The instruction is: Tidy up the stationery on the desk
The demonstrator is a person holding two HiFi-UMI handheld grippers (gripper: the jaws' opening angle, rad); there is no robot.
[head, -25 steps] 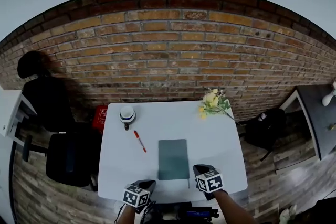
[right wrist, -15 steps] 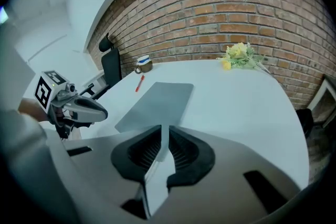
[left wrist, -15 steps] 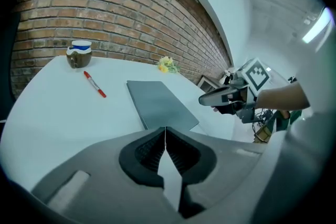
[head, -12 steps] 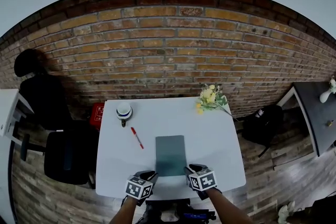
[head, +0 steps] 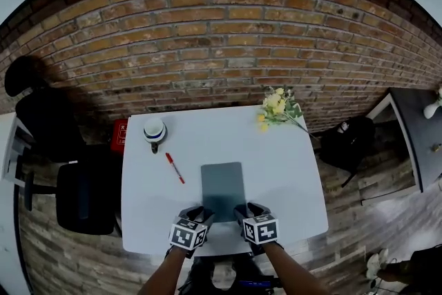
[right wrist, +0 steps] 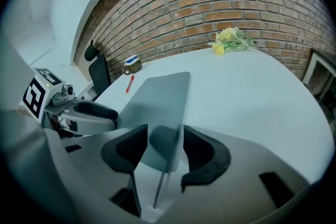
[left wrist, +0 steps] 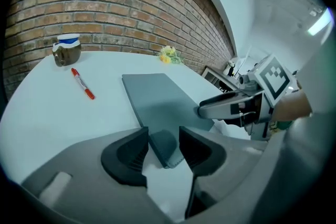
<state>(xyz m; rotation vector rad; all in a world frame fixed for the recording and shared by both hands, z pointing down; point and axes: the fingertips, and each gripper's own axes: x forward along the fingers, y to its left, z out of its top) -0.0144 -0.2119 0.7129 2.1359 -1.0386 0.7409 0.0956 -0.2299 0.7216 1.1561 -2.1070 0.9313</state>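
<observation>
Head view: a white desk stands against a brick wall. A grey notebook lies at the centre. A red pen and a cup are at upper left, and flowers at upper right. The left gripper and right gripper flank the notebook's 2 near corners, probably to lift it evenly.

Left gripper view: the jaws have just been opening and stand apart. The notebook's near corner lies between them, not pinched.

Right gripper view: the jaws have just been opening too. They are wide apart, straddling the other near corner and gripping nothing.

Yellow flowers, brick wall, black chair
</observation>
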